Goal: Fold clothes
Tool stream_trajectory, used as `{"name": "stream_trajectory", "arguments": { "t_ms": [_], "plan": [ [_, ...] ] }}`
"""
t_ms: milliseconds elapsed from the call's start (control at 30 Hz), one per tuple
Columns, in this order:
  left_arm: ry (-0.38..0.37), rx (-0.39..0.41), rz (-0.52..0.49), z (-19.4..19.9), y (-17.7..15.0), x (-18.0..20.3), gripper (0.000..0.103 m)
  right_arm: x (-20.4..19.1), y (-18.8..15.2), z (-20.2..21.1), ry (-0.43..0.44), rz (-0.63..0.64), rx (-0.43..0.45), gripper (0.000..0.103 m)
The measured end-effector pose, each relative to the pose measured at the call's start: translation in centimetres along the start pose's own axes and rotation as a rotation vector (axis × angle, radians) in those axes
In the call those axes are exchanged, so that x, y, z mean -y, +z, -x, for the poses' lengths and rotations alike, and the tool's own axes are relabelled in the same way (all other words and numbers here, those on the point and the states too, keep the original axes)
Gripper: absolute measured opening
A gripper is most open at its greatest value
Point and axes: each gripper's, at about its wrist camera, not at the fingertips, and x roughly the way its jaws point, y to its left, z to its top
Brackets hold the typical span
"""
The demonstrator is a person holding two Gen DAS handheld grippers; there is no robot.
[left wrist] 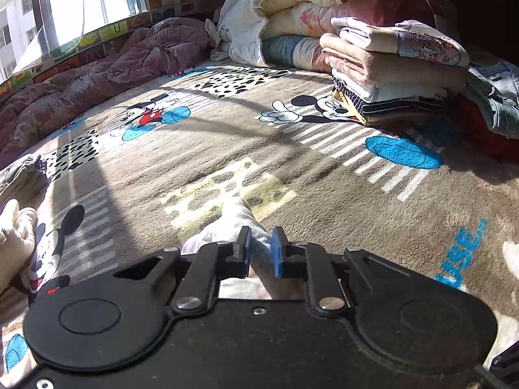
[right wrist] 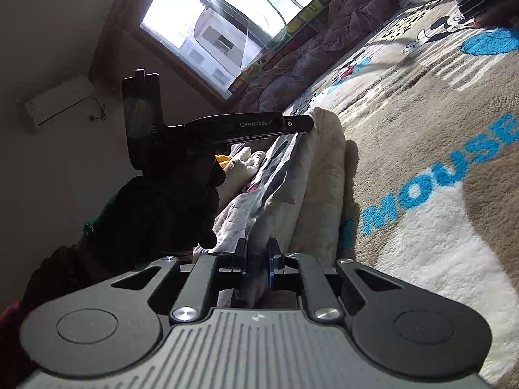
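Left wrist view: left gripper [left wrist: 261, 249], black frame with blue pads, jaws narrow and pinched on a bunched edge of a pale cream-white soft garment [left wrist: 235, 223]. The garment sits right at the near edge of the brown fleece cartoon-mouse blanket [left wrist: 227, 149] that covers the bed. Far across the blanket, on its right side, is a stack of folded clothes [left wrist: 389, 74], neat, with a blue denim piece [left wrist: 496, 94] just beside it. Behind the stack is a heap of rolled quilts [left wrist: 324, 9]. A crumpled mauve quilted cover [left wrist: 107, 71] runs along the blanket's far-left edge under the window [left wrist: 74, 3].

Right wrist view: right gripper [right wrist: 258, 259], same build, jaws narrow and closed on a fold of the same pale garment [right wrist: 311, 178], which lies in a long bunched ridge on the blanket's [right wrist: 421, 123] left part. The left gripper [right wrist: 301, 124] shows side-on at the far end of that ridge, held by a black-gloved hand [right wrist: 168, 207]; its pads are hidden from here. The garment's grey printed lining [right wrist: 272, 168] is partly turned out.

Step, as I judge it: both ends are gripped, garment still bunched, not yet laid flat. Next move calls for pulling the two grips apart to stretch the cloth, then lowering it flat on open blanket near the ridge before any fold. Risk: thin pinch slips.
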Motion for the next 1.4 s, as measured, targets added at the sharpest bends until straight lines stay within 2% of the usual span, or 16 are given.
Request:
{"name": "stream_trajectory", "arguments": {
  "t_ms": [100,133,200,267,367,433,533,600,700,833,1000,1033,1100,1200,1400],
  "plan": [
    [0.027,-0.099,-0.017,-2.8,-0.8,-0.3,0.013,0.5,-0.1,-0.4,-0.006,-0.029,-0.019,0.014],
    [0.027,-0.111,-0.021,-3.3,-1.1,-0.3,0.013,0.9,-0.1,-0.5,-0.012,-0.046,-0.028,0.014],
    [0.012,-0.103,-0.014,-3.5,-1.4,-0.5,0.013,1.7,-0.4,-0.8,-0.035,-0.090,-0.046,0.013],
    [-0.039,-0.079,0.045,-2.3,-0.8,-1.4,0.014,2.1,-0.4,-0.7,-0.030,-0.119,-0.047,0.013],
    [-0.069,-0.016,0.124,-0.2,-0.1,-2.7,0.014,1.8,-0.6,-0.4,-0.015,-0.123,-0.046,0.013],
    [-0.070,-0.003,0.128,0.7,0.0,-2.9,0.013,1.7,-0.7,-0.1,-0.004,-0.129,-0.043,0.013],
    [-0.067,-0.024,0.098,0.6,-0.1,-2.5,0.014,1.7,-0.8,0.4,0.007,-0.146,-0.033,0.013],
    [-0.047,-0.053,0.066,-0.3,-0.3,-1.9,0.014,1.7,-0.9,0.5,0.004,-0.147,-0.038,0.013],
    [0.023,-0.113,-0.012,-2.5,-1.3,-0.8,0.014,1.9,-1.4,0.1,-0.032,-0.145,-0.070,0.013],
    [0.063,-0.111,-0.007,-3.7,-2.0,-0.4,0.014,1.8,-1.8,-0.3,-0.072,-0.122,-0.090,0.012],
    [0.069,-0.118,0.013,-3.2,-1.8,-0.7,0.014,0.9,-2.3,-0.6,-0.118,-0.063,-0.092,0.009],
    [0.071,-0.116,0.019,-2.7,-1.3,-0.8,0.015,0.9,-2.2,-0.6,-0.121,-0.057,-0.088,0.009],
    [0.078,-0.061,0.041,-1.1,-0.3,-0.8,0.016,0.8,-2.2,-0.5,-0.125,-0.057,-0.078,0.009],
    [0.093,-0.020,0.026,-0.6,1.1,-0.2,0.016,-0.1,-2.5,-0.4,-0.143,0.005,-0.075,0.011],
    [0.124,-0.139,-0.024,-5.0,0.4,0.7,0.015,-0.5,-2.7,-0.3,-0.150,0.031,-0.078,0.013]
  ]
}}
